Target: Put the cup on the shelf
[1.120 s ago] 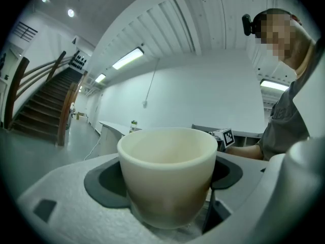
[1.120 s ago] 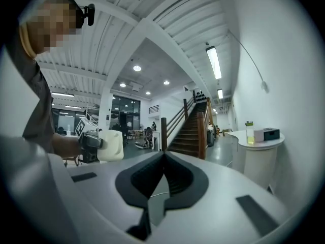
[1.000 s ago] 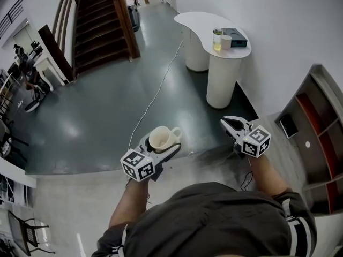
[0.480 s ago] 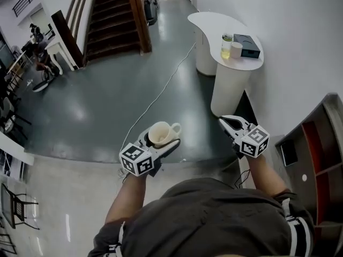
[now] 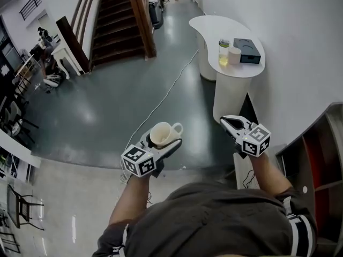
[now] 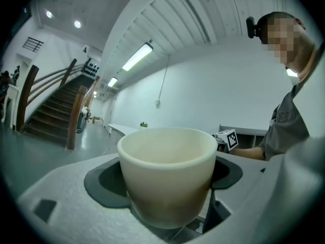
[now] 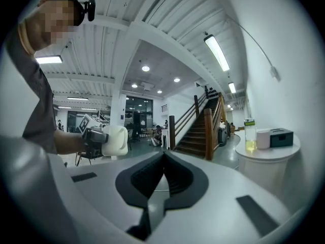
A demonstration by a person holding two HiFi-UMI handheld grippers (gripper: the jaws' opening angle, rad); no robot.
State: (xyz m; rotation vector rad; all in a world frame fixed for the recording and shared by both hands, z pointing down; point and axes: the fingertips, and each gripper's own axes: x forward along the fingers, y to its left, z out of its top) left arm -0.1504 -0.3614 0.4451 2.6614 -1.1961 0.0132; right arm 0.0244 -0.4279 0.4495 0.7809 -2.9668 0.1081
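A cream cup (image 5: pixel 162 133) with a handle sits upright in my left gripper (image 5: pixel 163 142), whose jaws are shut on it. In the left gripper view the cup (image 6: pixel 167 174) fills the middle between the jaws. My right gripper (image 5: pixel 231 123) is shut with nothing in it, its jaws meeting at a point (image 7: pixel 163 154). The right gripper view also catches the cup (image 7: pixel 116 140) off to the left. The shelf (image 5: pixel 321 159), dark with red compartments, stands against the wall at the far right.
A white curved counter (image 5: pixel 228 42) ahead carries a bottle of yellow liquid (image 5: pixel 223 52), a white cup (image 5: pixel 235 55) and a dark box (image 5: pixel 247 51). A white cable (image 5: pixel 161 103) runs across the green floor. A wooden staircase (image 5: pixel 115 23) rises at the back.
The view has shifted left and forward: the shelf slid toward the right edge and the counter moved nearer. Both grippers keep their hold and pose.
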